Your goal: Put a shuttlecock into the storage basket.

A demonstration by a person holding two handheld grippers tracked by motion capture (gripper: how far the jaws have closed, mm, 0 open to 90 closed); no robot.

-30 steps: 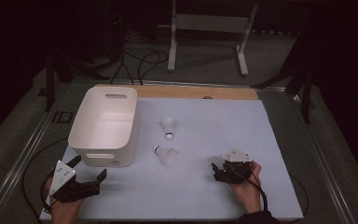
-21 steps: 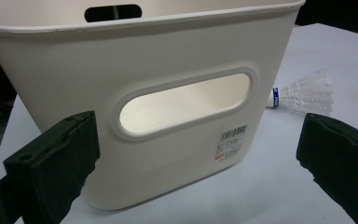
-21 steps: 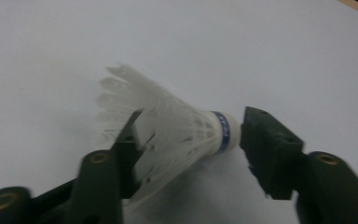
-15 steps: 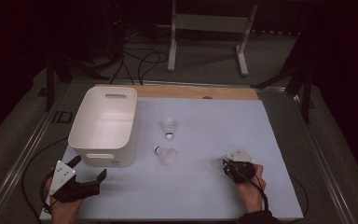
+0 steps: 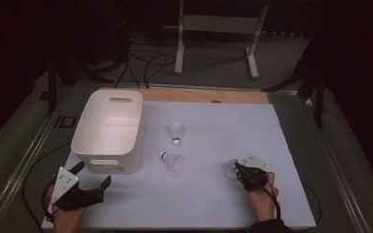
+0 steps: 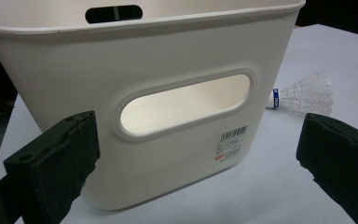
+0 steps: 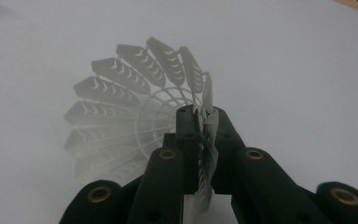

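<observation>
**Right tool pinches a shuttlecock by its skirt**

The right tool (image 5: pixel 239 171) has just been closing, and its jaws now clamp the thin plastic skirt of a shuttlecock (image 7: pixel 135 116) low on the white tabletop (image 5: pixel 291 145), at about 4 o'clock from the table's middle. The grip looks slight — only a few vanes sit between the pads — so a slow, level lift toward the white bin (image 5: pixel 108 130) at 9 o'clock seems wise, with no twisting that could bend the vanes.

The left tool (image 5: pixel 93 180) rests open and empty by the bin's near wall. Two more shuttlecocks (image 5: pixel 176 132) (image 5: pixel 173 161) lie near the middle.

The held shuttlecock's cork is hidden under the jaws, and the bin's inside floor is partly cut off by its near wall.
</observation>
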